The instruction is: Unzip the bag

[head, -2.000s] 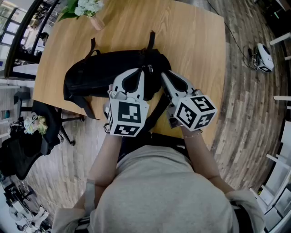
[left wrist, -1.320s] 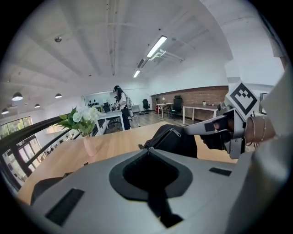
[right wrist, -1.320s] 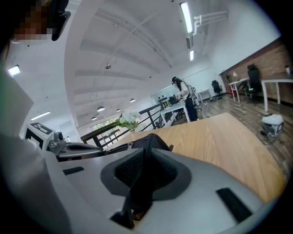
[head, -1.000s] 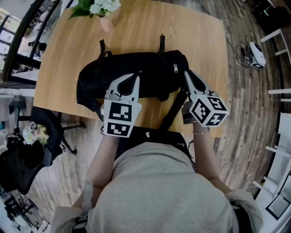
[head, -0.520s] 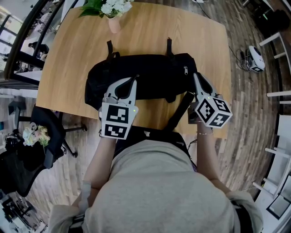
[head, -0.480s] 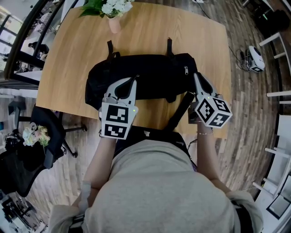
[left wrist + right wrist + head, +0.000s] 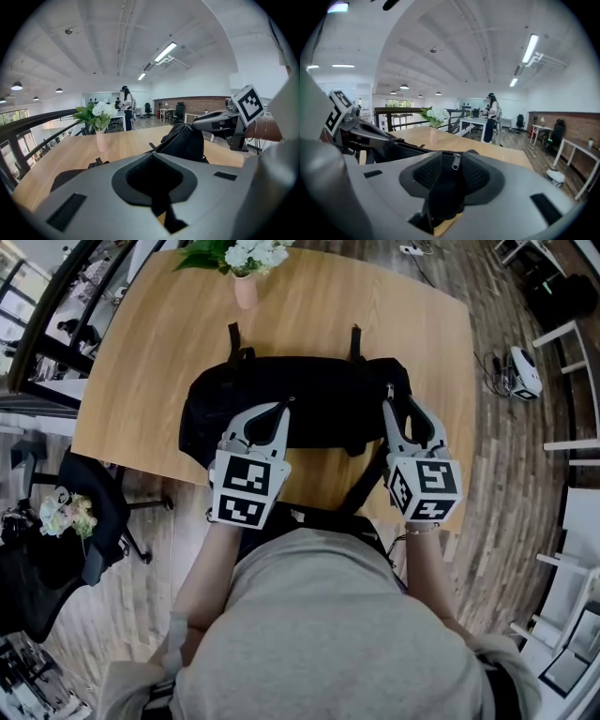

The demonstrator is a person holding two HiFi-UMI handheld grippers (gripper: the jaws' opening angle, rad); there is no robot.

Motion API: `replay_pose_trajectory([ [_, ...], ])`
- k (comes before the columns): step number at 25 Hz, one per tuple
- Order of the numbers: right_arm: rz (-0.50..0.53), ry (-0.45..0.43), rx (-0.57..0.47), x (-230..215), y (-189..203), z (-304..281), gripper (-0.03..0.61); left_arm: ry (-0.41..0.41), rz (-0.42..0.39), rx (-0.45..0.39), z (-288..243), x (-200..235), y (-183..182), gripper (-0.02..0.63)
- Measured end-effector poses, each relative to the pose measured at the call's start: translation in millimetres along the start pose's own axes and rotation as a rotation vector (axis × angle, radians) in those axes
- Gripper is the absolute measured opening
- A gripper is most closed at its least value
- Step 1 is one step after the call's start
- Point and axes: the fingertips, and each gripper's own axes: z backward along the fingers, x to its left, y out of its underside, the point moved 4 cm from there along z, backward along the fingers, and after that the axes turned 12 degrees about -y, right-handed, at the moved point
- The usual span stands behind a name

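Note:
A black bag (image 7: pixel 319 404) lies lengthwise on the wooden table (image 7: pixel 141 362). My left gripper (image 7: pixel 287 403) sits at the bag's near side around its middle. Its tips meet in the left gripper view (image 7: pixel 151 155), with black fabric running up into them. My right gripper (image 7: pixel 391 396) points at the bag's right end. Its jaws are opening, and the metal zipper pull (image 7: pixel 456 162) stands in the narrow gap between the tips without the pads pressing on it. From the left gripper view, the bag's right end (image 7: pixel 185 140) rises beside the right gripper (image 7: pixel 199 124).
A pink vase of white flowers (image 7: pixel 246 285) stands at the table's far edge. A bag strap (image 7: pixel 361 488) hangs over the near edge by my body. A black chair (image 7: pixel 94 512) stands left of the table, and a small white device (image 7: pixel 520 371) lies on the floor to the right.
The right gripper travelled from the bag's middle to its right end, then swung to point straight ahead, and its jaws have parted. The left gripper stayed on the bag.

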Motion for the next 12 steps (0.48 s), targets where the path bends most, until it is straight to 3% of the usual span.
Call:
replay_pose_trajectory([
  [12, 0.264, -0.419, 0.089, 80.6, -34.5, -53.8, 0.167, 0.000, 0.054, -0.023, 0.8, 3.1, -3.3, 0.020],
])
